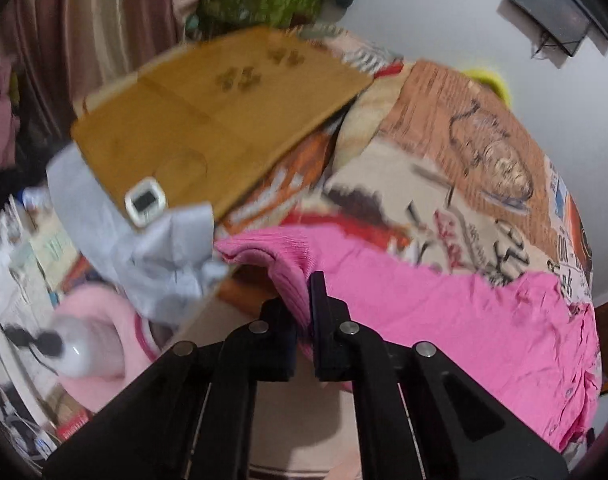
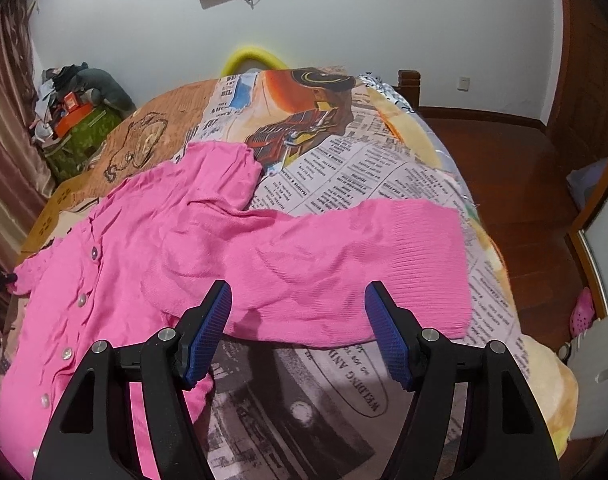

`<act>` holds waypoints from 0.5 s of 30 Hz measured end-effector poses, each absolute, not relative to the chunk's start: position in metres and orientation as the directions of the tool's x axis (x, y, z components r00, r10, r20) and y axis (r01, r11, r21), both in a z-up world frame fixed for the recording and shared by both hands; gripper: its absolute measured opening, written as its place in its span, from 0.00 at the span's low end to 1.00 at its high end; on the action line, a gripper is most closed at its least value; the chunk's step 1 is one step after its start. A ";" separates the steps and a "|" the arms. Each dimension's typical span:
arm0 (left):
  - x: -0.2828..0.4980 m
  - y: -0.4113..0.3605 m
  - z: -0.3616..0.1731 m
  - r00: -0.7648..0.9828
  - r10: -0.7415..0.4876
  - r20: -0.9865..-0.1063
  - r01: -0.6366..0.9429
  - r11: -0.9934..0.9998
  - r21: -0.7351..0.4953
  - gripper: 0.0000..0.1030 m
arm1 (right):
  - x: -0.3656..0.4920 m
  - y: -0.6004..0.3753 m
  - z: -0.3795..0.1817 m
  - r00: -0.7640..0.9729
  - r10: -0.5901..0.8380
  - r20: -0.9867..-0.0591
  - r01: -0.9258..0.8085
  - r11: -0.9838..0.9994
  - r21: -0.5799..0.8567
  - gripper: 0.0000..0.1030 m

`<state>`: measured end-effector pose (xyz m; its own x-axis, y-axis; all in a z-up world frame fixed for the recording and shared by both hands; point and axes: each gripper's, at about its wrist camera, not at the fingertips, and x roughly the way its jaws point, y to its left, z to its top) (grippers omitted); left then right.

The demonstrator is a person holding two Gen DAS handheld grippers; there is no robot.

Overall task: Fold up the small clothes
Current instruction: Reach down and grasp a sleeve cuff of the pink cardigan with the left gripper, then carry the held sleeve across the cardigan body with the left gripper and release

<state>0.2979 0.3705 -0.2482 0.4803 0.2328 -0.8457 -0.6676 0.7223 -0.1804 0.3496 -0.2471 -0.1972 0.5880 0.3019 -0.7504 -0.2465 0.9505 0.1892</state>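
Observation:
A pink knit cardigan [image 2: 176, 240] with a row of white buttons lies spread on the newspaper-print blanket [image 2: 363, 176]. One sleeve [image 2: 383, 264] stretches out to the right, ending in a ribbed cuff. My right gripper [image 2: 298, 300] is open and empty, hovering just above that sleeve. My left gripper [image 1: 304, 304] is shut on the ribbed cuff of the cardigan's other sleeve [image 1: 292, 264] and holds it lifted off the bed; the cardigan's body [image 1: 443, 320] spreads to the right.
A wooden lap tray [image 1: 208, 120] with a small white timer [image 1: 146, 202] lies on the bed's far side. A grey garment [image 1: 144, 252] and a pale pink one [image 1: 100, 316] lie beside it. Wooden floor [image 2: 503, 184] lies right of the bed.

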 end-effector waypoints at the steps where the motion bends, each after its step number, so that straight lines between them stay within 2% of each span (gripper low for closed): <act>1: 0.302 0.365 -0.234 0.506 0.251 -0.825 -0.652 0.737 -0.176 0.05 | 0.349 -0.249 -0.195 0.593 0.301 -0.747 -0.245 0.951 0.189 0.64; 7: 0.331 0.305 -0.155 0.651 0.283 -0.704 -0.507 0.853 -0.126 0.05 | 0.342 -0.255 -0.184 0.619 0.294 -0.728 -0.247 0.953 0.175 0.64; 10: 0.348 0.264 -0.128 0.713 0.220 -0.666 -0.403 0.906 -0.132 0.05 | 0.340 -0.259 -0.181 0.628 0.295 -0.720 -0.251 0.953 0.171 0.64; 15: 0.377 0.203 -0.116 0.744 0.110 -0.659 -0.261 0.956 -0.135 0.05 | 0.335 -0.264 -0.179 0.636 0.309 -0.708 -0.260 0.949 0.180 0.64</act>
<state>0.3771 0.2026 -0.1162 0.7440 0.1098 -0.6591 -0.2608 0.9559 -0.1352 0.3351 -0.2637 -0.1789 0.6357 0.3085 -0.7076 -0.2599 0.9487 0.1802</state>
